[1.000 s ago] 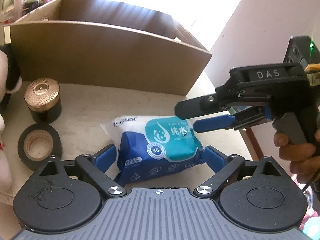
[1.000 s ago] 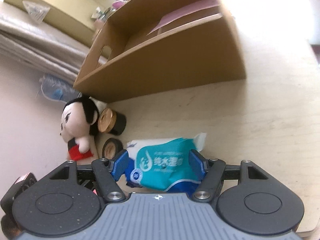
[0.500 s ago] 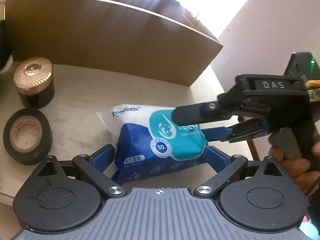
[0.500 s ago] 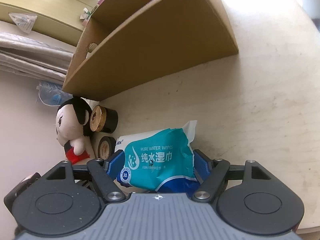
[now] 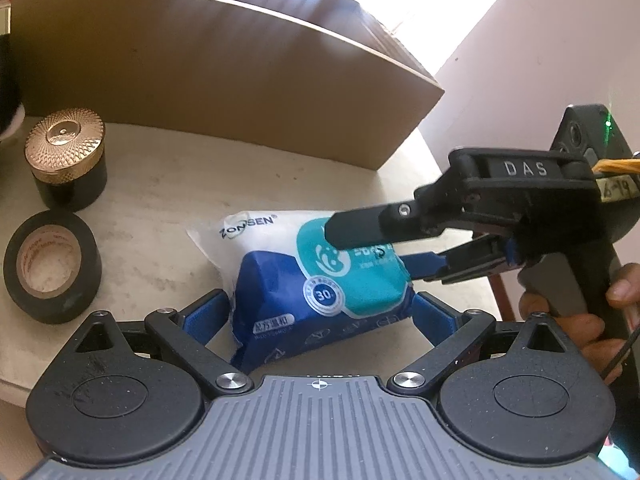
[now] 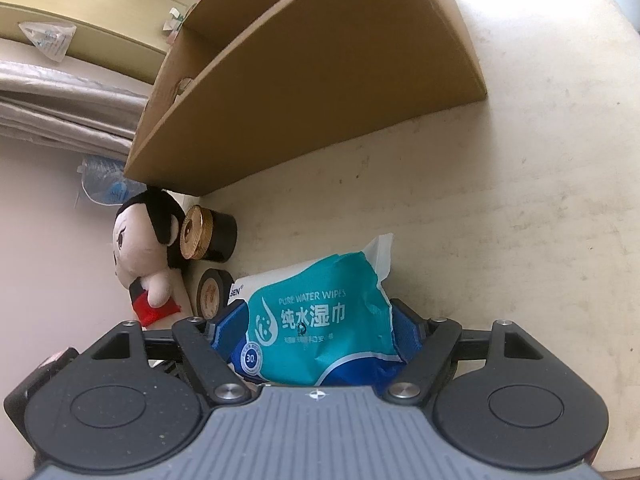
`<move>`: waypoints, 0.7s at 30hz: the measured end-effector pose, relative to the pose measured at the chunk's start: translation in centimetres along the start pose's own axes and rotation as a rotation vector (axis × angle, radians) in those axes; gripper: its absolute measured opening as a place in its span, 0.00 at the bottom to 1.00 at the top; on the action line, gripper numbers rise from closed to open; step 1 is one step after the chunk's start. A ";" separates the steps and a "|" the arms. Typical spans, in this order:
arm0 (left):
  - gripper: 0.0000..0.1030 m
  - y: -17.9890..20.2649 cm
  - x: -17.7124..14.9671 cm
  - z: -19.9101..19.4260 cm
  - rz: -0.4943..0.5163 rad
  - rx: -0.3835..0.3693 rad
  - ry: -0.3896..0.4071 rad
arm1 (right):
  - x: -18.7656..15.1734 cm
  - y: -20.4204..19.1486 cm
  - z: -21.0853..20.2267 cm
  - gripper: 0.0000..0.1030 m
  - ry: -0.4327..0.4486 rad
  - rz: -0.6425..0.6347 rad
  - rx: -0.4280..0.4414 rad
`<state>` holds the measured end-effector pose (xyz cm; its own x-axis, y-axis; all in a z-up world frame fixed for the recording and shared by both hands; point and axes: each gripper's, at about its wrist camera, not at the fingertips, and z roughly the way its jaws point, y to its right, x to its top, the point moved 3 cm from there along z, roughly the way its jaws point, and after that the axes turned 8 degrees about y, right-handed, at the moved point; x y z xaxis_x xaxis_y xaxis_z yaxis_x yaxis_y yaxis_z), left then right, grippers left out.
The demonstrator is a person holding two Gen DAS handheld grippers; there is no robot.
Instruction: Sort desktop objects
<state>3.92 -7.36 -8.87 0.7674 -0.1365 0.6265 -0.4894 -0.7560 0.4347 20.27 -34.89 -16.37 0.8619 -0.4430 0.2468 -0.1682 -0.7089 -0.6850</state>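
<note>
A blue, teal and white wet-wipes pack lies on the beige table in front of a cardboard box. My left gripper stands open, its blue fingers flanking the pack's two ends. My right gripper reaches in from the right, one finger over the teal top and one at the pack's right side. In the right wrist view the pack fills the gap of the right gripper. Its jaws are opening with the pack between them, and I see no pad pressing on it.
An open cardboard box stands behind the pack. A black jar with a gold lid and a black tape roll sit at the left. A plush doll leans near the table's left edge. A hand holds the right gripper's handle.
The right gripper has come down and reached further over the pack, and its fingers stand wider apart. The pack now sits deeper between them. The left gripper has barely moved.
</note>
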 end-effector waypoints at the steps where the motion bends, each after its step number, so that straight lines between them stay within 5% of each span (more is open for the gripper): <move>1: 0.96 -0.1 0.0 0.1 0.002 0.002 -0.002 | 0.0 0.0 0.1 0.76 -0.004 0.001 0.002; 21: 1.00 -0.2 -0.9 2.0 -0.047 -0.019 0.017 | -0.4 0.2 1.2 0.77 -0.018 -0.018 0.019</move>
<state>4.11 -8.38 -10.77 0.7824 -0.0902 0.6163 -0.4610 -0.7492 0.4756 20.46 -34.24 -17.42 0.8734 -0.4196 0.2470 -0.1433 -0.7063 -0.6933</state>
